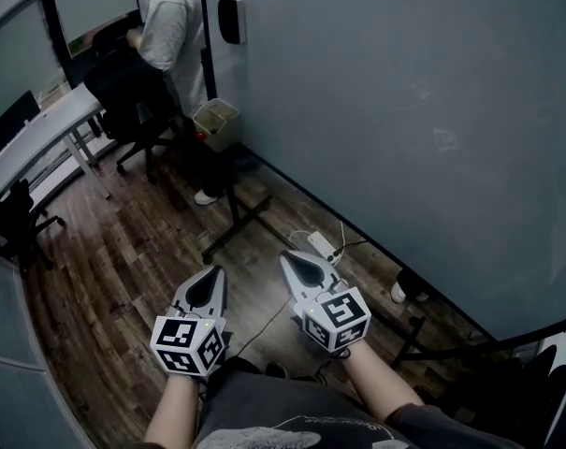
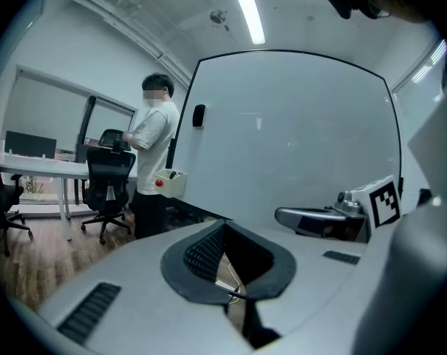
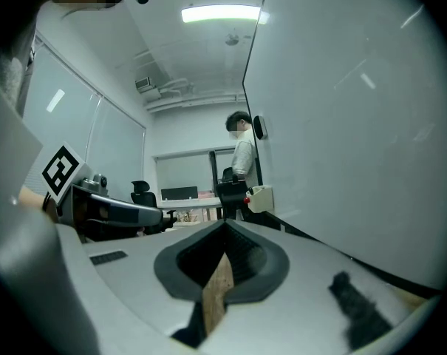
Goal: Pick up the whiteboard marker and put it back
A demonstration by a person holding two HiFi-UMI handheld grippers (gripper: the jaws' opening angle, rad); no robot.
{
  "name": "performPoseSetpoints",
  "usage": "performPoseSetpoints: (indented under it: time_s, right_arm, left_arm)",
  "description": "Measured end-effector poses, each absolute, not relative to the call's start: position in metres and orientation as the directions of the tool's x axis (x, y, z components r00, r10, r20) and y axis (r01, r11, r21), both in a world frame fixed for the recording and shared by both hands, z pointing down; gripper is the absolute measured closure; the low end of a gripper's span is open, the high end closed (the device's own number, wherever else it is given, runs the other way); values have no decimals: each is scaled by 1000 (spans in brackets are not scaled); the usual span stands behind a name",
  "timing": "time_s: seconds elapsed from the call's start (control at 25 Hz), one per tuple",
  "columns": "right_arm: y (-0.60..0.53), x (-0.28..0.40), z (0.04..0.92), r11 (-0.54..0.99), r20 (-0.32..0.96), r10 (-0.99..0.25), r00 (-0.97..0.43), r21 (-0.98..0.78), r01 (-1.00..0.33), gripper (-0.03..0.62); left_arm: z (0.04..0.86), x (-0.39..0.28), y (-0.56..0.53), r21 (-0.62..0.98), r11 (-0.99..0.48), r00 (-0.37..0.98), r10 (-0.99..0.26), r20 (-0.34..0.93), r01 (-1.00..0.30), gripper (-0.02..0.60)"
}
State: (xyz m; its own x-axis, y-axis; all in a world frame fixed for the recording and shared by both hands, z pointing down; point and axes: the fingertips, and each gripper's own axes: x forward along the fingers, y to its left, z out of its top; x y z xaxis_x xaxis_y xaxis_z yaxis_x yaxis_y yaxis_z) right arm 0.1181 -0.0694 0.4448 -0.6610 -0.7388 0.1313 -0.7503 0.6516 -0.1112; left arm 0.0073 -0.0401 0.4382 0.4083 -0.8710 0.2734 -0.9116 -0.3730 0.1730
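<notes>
The whiteboard marker cannot be made out. A small box (image 1: 215, 120) hung on the whiteboard (image 1: 404, 110), at eleven o'clock, probably keeps it. The left gripper (image 1: 210, 277) and right gripper (image 1: 292, 264) point that way, jaws together, since neither carries anything.

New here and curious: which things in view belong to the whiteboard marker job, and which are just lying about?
Job: left tool and right tool, both shut and empty; whiteboard; small tray at its edge. No marker can be clearly made out.
Lying about: power strip, office chair, desk, standing person.
</notes>
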Motion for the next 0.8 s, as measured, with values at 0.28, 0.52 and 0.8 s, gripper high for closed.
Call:
performPoseSetpoints:
  time_s: [0.28, 0.52, 0.8]
  right_arm:
    - [-54, 114, 443, 658, 139, -736, -663, -88, -748, 572]
    - [-21, 113, 444, 649, 147, -739, -657, -106, -753, 572]
    - [39, 93, 446, 648, 154, -737, -658, -119, -753, 572]
  left_arm:
    - [437, 15, -23, 191, -399, 438, -861, 258, -897, 568]
    - [440, 25, 19, 194, -434, 473, -843, 257, -880, 568]
    - [443, -5, 83, 210, -414, 458, -852, 255, -886, 568]
